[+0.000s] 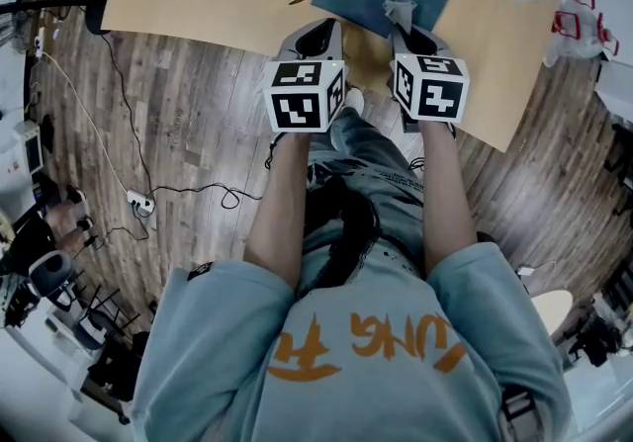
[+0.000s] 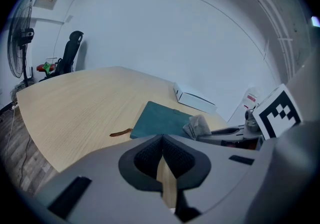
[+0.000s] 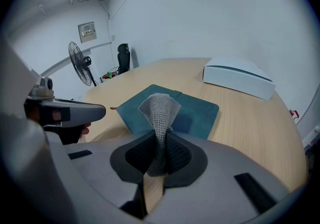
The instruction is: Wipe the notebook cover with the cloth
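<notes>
Clamping the cloth point(image 3: 159, 113) in my right gripper point(image 3: 159, 160), I am holding it by the notebook point(image 3: 197, 115) at the desk's point(image 3: 250, 118) near edge. My left gripper point(image 2: 163, 160) is idling, jaws together and empty. Wiping looks unstarted.

White box point(image 3: 239, 81) on wooden table point(image 3: 255, 130); standing fan point(image 3: 79, 56), black chair point(image 3: 123, 56) beyond; small brown strip point(image 2: 120, 133) on tabletop.
</notes>
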`<move>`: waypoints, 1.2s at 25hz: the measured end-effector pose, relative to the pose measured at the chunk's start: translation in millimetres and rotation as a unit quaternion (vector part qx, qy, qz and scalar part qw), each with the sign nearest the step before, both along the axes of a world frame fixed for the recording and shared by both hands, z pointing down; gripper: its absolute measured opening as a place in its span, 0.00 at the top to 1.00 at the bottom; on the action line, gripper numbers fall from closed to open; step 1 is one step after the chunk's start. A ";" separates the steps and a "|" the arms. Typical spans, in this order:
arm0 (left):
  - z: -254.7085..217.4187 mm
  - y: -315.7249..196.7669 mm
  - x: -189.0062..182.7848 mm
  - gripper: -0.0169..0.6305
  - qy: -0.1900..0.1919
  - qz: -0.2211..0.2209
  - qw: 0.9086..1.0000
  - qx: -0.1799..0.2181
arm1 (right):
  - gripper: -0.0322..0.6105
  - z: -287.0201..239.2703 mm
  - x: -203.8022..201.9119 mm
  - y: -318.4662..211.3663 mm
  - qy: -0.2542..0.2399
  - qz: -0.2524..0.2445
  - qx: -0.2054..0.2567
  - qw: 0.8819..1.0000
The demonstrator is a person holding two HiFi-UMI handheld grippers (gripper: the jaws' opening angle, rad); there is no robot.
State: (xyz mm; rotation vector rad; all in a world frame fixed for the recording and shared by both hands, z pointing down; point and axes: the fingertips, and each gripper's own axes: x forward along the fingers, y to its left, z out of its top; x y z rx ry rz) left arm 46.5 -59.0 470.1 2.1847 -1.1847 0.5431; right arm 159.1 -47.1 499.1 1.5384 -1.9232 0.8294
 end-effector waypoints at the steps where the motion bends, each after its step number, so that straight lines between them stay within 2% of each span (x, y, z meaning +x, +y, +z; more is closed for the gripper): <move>1: -0.1 0.2 1.4 0.95 0.000 0.003 1.000 0.000 | 0.90 -0.2 2.0 1.2 0.000 0.003 0.000 1.000; 19: 2.3 5.3 40.1 0.95 -0.001 0.049 0.999 -0.003 | 0.90 -0.2 47.2 18.4 -0.006 0.066 -0.001 0.998; 25: -0.3 2.9 38.7 0.95 0.001 0.045 0.999 -0.001 | 0.90 -9.1 66.5 10.9 -0.005 0.100 0.008 0.995; 30: -3.9 -6.0 20.0 0.95 0.003 0.023 1.000 0.004 | 0.90 -17.3 48.7 -4.7 -0.006 0.080 0.017 0.997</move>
